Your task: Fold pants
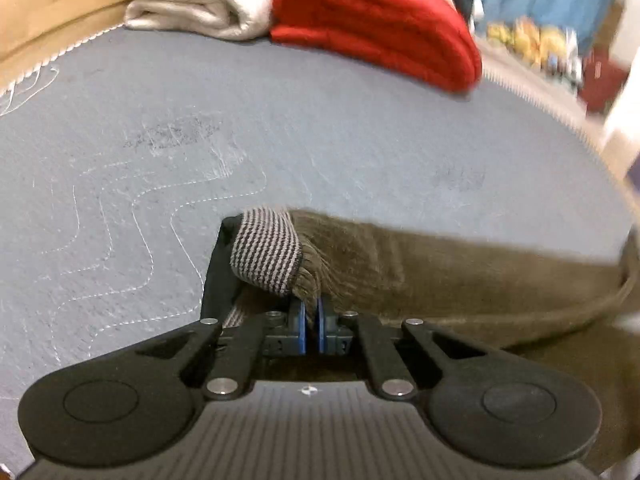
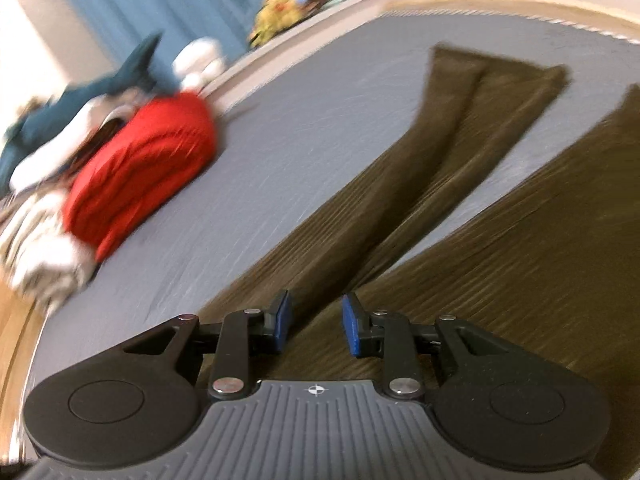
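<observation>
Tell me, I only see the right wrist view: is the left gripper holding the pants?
Observer: Yes. The left gripper is shut on the pants, pinching olive fabric beside the striped waistband.
Operator: Where on the mattress is that?
Observer: Over the gray mattress, at its near part; the fabric trails off to the right.
Operator: Anything past it?
Observer: A folded white cloth lies beside the red cloth at the far edge. Your right gripper is open above the pants.
</observation>
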The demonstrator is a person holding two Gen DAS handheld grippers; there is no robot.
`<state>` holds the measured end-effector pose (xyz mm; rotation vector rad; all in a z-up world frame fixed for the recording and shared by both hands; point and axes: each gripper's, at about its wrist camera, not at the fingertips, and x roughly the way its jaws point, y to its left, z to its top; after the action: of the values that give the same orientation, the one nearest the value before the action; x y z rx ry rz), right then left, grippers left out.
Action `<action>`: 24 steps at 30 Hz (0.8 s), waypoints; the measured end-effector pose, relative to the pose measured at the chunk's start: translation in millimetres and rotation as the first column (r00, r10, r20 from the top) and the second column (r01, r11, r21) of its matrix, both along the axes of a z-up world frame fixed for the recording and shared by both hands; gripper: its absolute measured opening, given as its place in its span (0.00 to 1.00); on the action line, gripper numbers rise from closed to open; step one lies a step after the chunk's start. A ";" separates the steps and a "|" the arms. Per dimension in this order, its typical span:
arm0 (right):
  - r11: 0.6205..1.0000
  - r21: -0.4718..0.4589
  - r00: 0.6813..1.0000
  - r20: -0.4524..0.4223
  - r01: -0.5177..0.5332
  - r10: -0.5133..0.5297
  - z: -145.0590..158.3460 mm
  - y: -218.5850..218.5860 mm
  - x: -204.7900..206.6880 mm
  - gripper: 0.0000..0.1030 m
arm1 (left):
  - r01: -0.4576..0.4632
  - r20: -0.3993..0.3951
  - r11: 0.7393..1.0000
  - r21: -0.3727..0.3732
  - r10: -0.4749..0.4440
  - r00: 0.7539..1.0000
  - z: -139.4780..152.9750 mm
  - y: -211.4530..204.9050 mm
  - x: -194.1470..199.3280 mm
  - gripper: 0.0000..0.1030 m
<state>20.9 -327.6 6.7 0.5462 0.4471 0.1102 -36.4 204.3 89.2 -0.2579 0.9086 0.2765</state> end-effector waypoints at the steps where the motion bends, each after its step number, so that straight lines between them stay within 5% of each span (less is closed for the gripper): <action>1: 0.999 0.013 0.999 0.012 0.047 -0.047 2.3 -9.0 -1.4 0.27 | 0.005 -0.066 1.000 -0.031 -0.007 0.998 -11.1 -2.0 4.4 0.06; 4: 0.988 0.053 0.989 0.022 0.146 -0.148 5.1 -30.9 -2.6 0.25 | -0.068 -0.103 0.981 -0.184 0.049 0.993 -21.9 11.9 5.7 0.07; 9: 0.972 0.141 0.982 -0.022 0.186 -0.185 13.2 -68.7 13.0 0.27 | -0.139 -0.112 0.947 -0.289 0.111 0.987 -23.3 23.5 4.8 0.21; 13: 0.979 0.112 0.985 -0.055 0.169 -0.163 23.9 -81.9 61.3 0.34 | -0.155 -0.112 0.937 -0.313 0.126 0.986 -25.5 26.1 9.9 0.41; 22: 0.983 -0.113 0.972 -0.171 0.143 -0.161 12.9 -63.4 170.1 0.48 | -0.171 -0.138 0.943 -0.285 0.136 0.981 -33.6 26.5 29.0 0.38; 24: 0.980 -0.128 0.968 -0.182 0.150 -0.172 10.5 -61.0 180.7 0.48 | -0.162 -0.134 0.948 -0.275 0.129 0.982 -34.5 24.7 31.2 0.29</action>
<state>201.6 -388.6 17.1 0.4814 0.5915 -0.1247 -5.2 229.0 54.7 -0.5834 1.0457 0.2990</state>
